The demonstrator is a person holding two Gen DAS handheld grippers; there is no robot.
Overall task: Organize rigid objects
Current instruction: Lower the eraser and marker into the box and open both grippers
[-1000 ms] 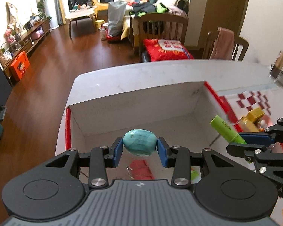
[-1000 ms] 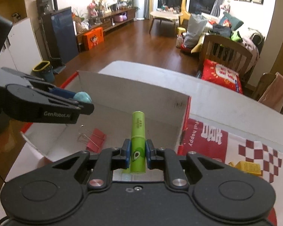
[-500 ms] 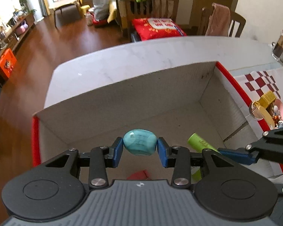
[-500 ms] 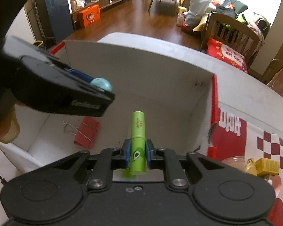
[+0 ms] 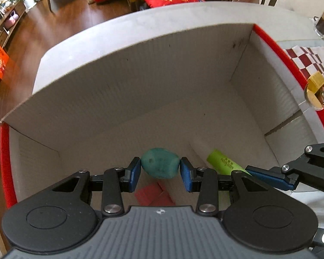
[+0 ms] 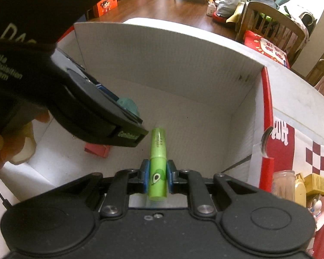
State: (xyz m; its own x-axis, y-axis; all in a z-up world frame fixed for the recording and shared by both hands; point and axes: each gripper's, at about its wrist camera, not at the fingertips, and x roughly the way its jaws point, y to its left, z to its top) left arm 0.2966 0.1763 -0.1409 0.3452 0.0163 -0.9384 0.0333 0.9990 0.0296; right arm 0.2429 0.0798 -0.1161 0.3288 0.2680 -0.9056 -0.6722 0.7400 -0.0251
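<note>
My left gripper (image 5: 159, 169) is shut on a teal egg-shaped stone (image 5: 160, 163), pointing steeply down inside a white cardboard box (image 5: 127, 82) with red edges. My right gripper (image 6: 157, 177) is shut on a light green tube (image 6: 157, 168) with an avocado print, also low inside the box (image 6: 183, 51). In the left wrist view the green tube (image 5: 223, 162) and the right gripper's blue fingers (image 5: 267, 178) show at the right. In the right wrist view the left gripper's body covers the upper left, and the teal stone (image 6: 127, 105) peeks out beside it.
A red binder clip (image 5: 154, 195) lies on the box floor under the left gripper, seen also as the red clip (image 6: 97, 150). A yellow box (image 6: 316, 183) and a small jar (image 6: 284, 182) stand on the red checked cloth (image 6: 319, 157) right of the box.
Both grippers have sunk from above the rim into the box and tilted further down, each keeping its object. The left gripper now fills more of the right wrist view.
</note>
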